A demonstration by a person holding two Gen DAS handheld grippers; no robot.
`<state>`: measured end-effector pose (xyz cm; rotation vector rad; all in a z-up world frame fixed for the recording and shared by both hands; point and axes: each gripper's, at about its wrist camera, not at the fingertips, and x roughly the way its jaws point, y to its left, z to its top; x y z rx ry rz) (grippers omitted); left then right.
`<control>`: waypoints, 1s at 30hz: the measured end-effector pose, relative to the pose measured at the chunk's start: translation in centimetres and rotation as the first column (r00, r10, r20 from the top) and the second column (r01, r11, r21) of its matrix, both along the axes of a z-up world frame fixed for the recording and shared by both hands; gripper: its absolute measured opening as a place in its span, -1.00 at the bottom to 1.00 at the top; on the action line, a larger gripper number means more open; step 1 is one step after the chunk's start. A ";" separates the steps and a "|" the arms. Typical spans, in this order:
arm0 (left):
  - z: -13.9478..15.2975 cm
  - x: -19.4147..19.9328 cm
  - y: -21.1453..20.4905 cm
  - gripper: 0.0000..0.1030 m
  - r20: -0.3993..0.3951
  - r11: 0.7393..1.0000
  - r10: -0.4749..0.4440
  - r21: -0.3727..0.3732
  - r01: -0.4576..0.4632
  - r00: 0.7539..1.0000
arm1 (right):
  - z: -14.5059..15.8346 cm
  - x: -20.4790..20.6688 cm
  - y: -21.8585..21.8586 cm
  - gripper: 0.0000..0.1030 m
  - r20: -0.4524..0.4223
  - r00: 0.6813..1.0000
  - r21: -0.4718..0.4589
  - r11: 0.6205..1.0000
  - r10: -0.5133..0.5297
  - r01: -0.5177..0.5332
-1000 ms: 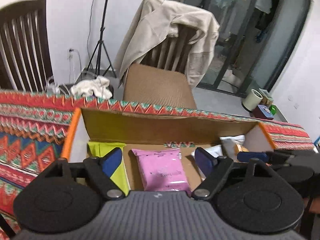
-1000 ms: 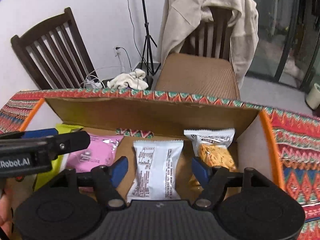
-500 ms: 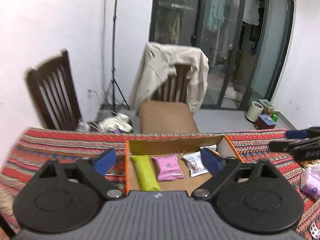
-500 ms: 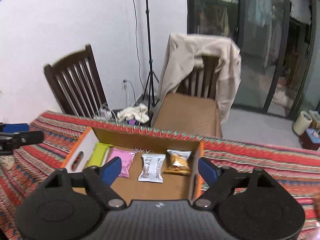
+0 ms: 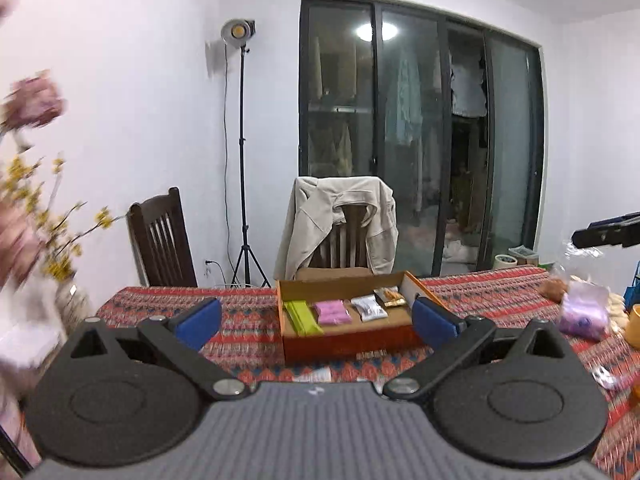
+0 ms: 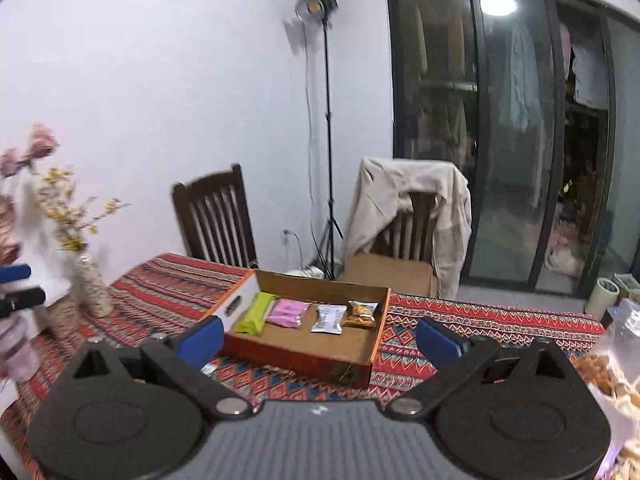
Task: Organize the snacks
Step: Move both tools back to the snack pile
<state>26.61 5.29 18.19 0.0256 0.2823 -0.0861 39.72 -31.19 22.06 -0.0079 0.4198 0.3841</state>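
Observation:
An open cardboard box (image 5: 344, 340) (image 6: 296, 356) stands on the patterned tablecloth. In it lie, left to right, a green packet (image 5: 302, 317) (image 6: 256, 313), a pink packet (image 5: 332, 312) (image 6: 286, 312), a white packet (image 5: 370, 307) (image 6: 330, 319) and an orange snack bag (image 5: 390, 295) (image 6: 361, 314). My left gripper (image 5: 316, 322) is open and empty, held back and well above the box. My right gripper (image 6: 318, 336) is open and empty, also back from the box.
A vase of flowers (image 6: 90, 284) stands at the table's left end. Bags of snacks (image 5: 580, 314) (image 6: 604, 372) lie at the right end. Two chairs (image 5: 340, 240) (image 5: 160, 240) and a light stand (image 5: 242, 160) are behind the table.
Both grippers have pulled back and up from the box, which now looks small and far. The four packets stay in the box in a row.

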 end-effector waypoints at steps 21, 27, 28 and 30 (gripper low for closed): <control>-17.9 -16.1 -0.9 1.00 -0.071 0.988 0.155 0.032 -0.153 0.985 | -22.9 -24.7 1.6 1.00 0.139 0.981 -0.105 0.983 -0.133 0.148; -19.1 -13.7 -1.7 1.00 -0.113 0.992 0.124 0.014 -0.123 0.986 | -25.3 -23.8 2.2 0.95 0.042 0.996 -0.076 0.993 -0.083 0.086; -19.2 -13.1 -2.0 1.00 -0.117 0.994 0.113 0.024 -0.110 0.987 | -25.3 -23.5 2.1 0.94 0.036 0.997 -0.067 0.995 -0.065 0.067; -19.1 -11.5 -2.5 1.00 -0.126 0.996 0.083 0.039 -0.078 0.989 | -25.2 -22.6 1.9 0.93 0.030 0.998 -0.054 0.997 -0.053 0.055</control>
